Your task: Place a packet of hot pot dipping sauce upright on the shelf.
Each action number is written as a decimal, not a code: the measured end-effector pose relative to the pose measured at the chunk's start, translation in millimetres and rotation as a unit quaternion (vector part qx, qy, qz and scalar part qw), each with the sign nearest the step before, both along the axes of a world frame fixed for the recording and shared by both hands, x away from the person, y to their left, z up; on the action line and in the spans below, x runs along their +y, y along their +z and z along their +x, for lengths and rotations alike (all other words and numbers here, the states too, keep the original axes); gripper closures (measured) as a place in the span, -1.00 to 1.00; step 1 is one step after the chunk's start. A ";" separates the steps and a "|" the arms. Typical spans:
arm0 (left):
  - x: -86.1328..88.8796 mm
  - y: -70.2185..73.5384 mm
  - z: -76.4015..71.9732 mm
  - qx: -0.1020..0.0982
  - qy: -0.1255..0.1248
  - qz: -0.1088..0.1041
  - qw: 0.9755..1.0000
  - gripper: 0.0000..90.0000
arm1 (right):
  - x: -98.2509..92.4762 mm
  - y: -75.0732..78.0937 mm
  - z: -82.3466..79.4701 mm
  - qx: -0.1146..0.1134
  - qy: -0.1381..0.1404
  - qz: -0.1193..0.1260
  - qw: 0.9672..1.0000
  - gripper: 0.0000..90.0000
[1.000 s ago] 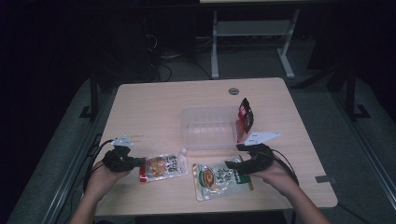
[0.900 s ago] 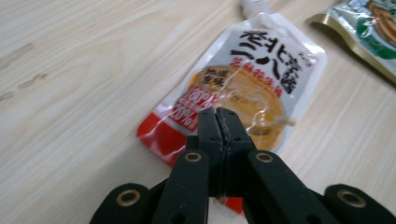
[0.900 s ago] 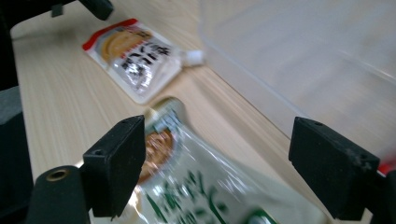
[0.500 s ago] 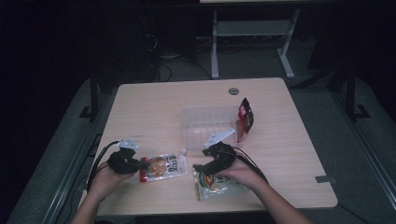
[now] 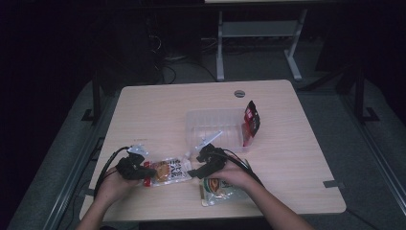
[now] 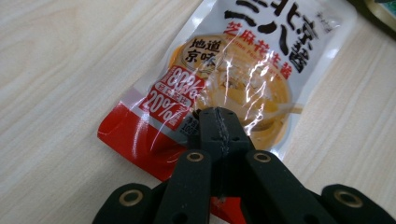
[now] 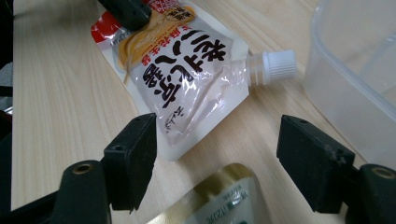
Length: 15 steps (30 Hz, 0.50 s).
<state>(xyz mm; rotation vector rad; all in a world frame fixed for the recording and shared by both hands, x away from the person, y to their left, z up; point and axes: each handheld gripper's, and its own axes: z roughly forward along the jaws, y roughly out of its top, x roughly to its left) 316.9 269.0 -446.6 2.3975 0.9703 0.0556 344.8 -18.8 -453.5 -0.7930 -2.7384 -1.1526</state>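
Observation:
A sauce pouch (image 5: pixel 168 170) with a red bottom end, an orange picture and a white screw cap (image 7: pixel 275 63) lies flat near the table's front edge. My left gripper (image 6: pixel 218 123) is shut on the pouch's (image 6: pixel 243 60) red end. Its jaw tips (image 7: pixel 126 11) also appear at the top of the right gripper view. My right gripper (image 7: pixel 217 140) is open and low over the table. Its jaws have narrowed slightly and stand either side of the pouch's (image 7: pixel 182 70) upper corner, just short of the cap, pressing on nothing. In the high view the right gripper (image 5: pixel 194 168) points left toward the left gripper (image 5: pixel 148 175).
A second pouch, green and gold (image 5: pixel 218 188), lies under my right hand. A clear plastic container (image 5: pixel 215 125) stands mid-table, its wall (image 7: pixel 355 70) close to the right of the cap. A red packet (image 5: pixel 250 122) leans against its right side. A cable hole (image 5: pixel 240 93) sits at the back.
My right hand has swung left from the green pouch's right side across it to the sauce pouch's cap end. The left gripper and the pouch have stayed put.

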 end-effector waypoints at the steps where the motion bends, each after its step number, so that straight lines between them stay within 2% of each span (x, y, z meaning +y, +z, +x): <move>1: -0.7 -0.9 0.2 0.000 0.003 -0.003 1.000 1.00 | 1.2 -0.9 0.6 -0.001 0.001 -0.001 1.000 -0.36; 4: 1.8 -1.0 1.2 0.010 0.002 -0.004 1.000 1.00 | 3.7 -3.2 2.0 0.004 0.004 -0.003 1.000 -0.34; 5: 1.6 -2.0 1.0 0.009 0.008 -0.013 1.000 1.00 | 4.3 -4.4 2.7 0.006 0.008 -0.002 1.000 -0.34; 6: 2.7 -1.3 1.6 0.011 0.003 -0.007 1.000 1.00 | 5.0 -5.1 2.9 0.008 0.008 -0.003 1.000 -0.34; 8: 2.5 -1.3 1.5 0.011 0.003 -0.008 1.000 1.00 | 5.6 -7.2 4.5 0.007 0.011 -0.004 1.000 -0.32; 15: 3.0 -2.6 1.0 0.012 0.009 -0.018 1.000 1.00 | 10.7 -11.7 6.7 0.021 0.039 0.003 0.999 -0.21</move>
